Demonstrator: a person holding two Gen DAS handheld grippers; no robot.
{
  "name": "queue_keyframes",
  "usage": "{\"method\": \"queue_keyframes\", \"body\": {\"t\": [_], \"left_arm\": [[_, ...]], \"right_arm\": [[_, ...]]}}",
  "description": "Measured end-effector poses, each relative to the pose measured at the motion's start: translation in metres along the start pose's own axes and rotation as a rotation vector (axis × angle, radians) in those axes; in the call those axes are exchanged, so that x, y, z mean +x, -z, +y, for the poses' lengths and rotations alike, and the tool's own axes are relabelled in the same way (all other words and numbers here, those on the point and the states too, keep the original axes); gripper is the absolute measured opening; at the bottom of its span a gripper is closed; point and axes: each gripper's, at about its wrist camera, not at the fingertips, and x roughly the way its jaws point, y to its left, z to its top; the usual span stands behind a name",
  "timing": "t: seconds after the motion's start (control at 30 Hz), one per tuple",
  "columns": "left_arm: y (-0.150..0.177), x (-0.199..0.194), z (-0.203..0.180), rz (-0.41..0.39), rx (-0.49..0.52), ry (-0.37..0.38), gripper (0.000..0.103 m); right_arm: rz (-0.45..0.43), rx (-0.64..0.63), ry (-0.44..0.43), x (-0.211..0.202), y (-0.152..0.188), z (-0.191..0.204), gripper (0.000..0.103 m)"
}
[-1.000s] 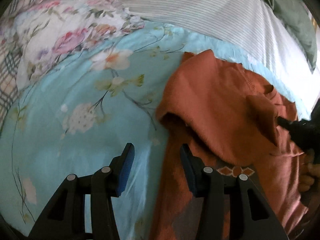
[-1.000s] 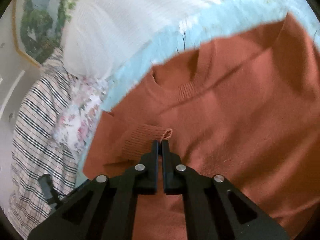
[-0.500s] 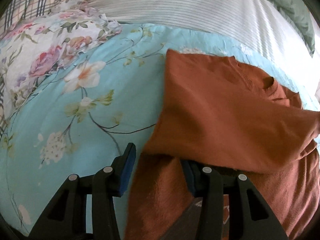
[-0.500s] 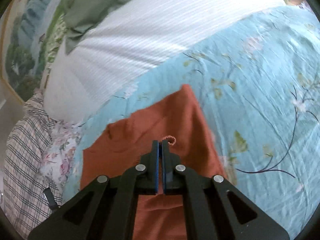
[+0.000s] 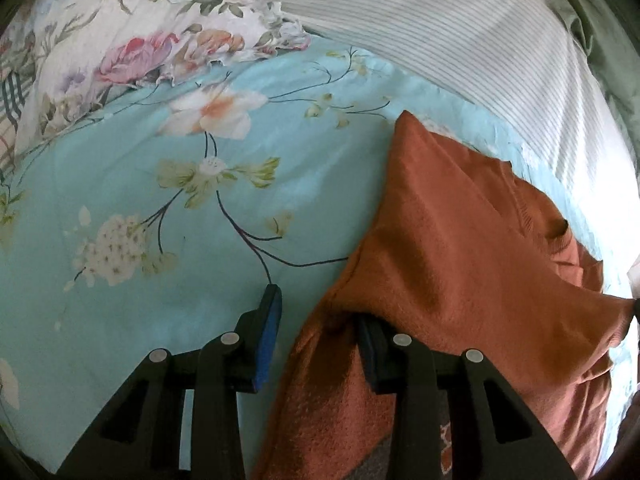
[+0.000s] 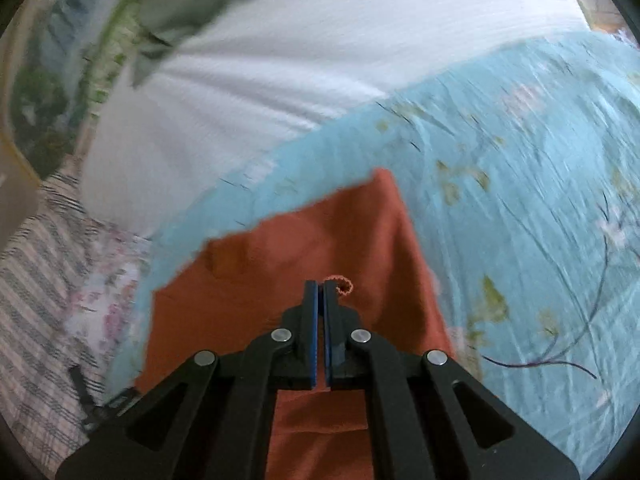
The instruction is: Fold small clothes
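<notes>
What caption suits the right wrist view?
Right tongs shut on a rust-orange sweater, lifting its fold over the floral turquoise bedsheet.

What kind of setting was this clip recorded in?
Most likely a bedroom, with the folding done on a bed. The rust-orange sweater lies on a light blue floral bedsheet, with a white striped pillow and a rose-print pillow at its far edge.

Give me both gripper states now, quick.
Left gripper: open, holding nothing; the sweater drapes over one finger.
Right gripper: shut on the sweater.
</notes>
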Motion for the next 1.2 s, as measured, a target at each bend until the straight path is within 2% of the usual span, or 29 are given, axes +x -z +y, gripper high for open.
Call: {"method": "queue_keyframes", "body": {"t": [0.07,0.17,0.23,0.3,0.43,0.47,0.53,0.57,0.67,0.73,0.8,0.87,0.93,1.03,1.2], "left_arm": [[0.0,0.0,-0.002,0.003,0.01,-0.003,0.037],[0.003,0.001,-0.002,0.009,0.014,0.0,0.038],[0.002,0.001,-0.003,0.008,0.017,-0.001,0.038],[0.002,0.003,-0.006,0.008,0.024,-0.011,0.038],[0.002,0.003,-0.007,0.006,0.035,-0.028,0.038],[0.003,0.003,-0.006,0.006,0.034,-0.027,0.038],[0.003,0.003,-0.005,0.008,0.028,-0.022,0.039],[0.003,0.003,-0.004,0.009,0.028,-0.019,0.039],[0.002,0.003,-0.004,0.01,0.028,-0.013,0.039],[0.002,0.001,-0.003,0.012,0.028,-0.007,0.04],[0.002,-0.002,-0.002,0.013,0.03,-0.006,0.04],[0.004,-0.006,0.0,0.018,0.028,0.0,0.041],[0.007,-0.013,0.002,0.023,0.024,0.006,0.04],[0.015,-0.029,0.006,0.019,0.042,0.014,0.039],[0.035,-0.056,0.014,0.053,0.085,0.08,0.043]], "right_arm": [[0.032,0.026,0.041,0.008,0.006,-0.012,0.004],[-0.001,0.052,0.079,0.0,0.015,-0.018,0.004],[-0.033,0.041,0.073,-0.009,0.019,-0.011,0.004],[-0.04,-0.001,0.024,-0.012,0.023,0.003,0.004],[0.083,-0.098,-0.082,0.013,0.037,0.03,0.004],[0.138,-0.126,-0.067,0.027,0.043,0.035,0.004],[0.169,-0.142,0.021,0.04,0.048,0.032,0.004],[0.159,-0.108,0.086,0.043,0.048,0.019,0.003],[0.083,0.016,0.113,0.024,0.043,-0.008,0.003],[0.049,0.03,0.158,0.007,0.041,-0.014,0.004],[0.044,0.054,0.112,-0.007,0.041,-0.02,0.005],[0.043,0.06,0.102,-0.02,0.043,-0.023,0.006],[0.044,0.046,0.082,-0.032,0.047,-0.022,0.012],[0.051,0.033,0.064,-0.048,0.059,-0.021,0.054],[0.065,0.004,0.039,-0.074,0.084,-0.023,0.056]]}}
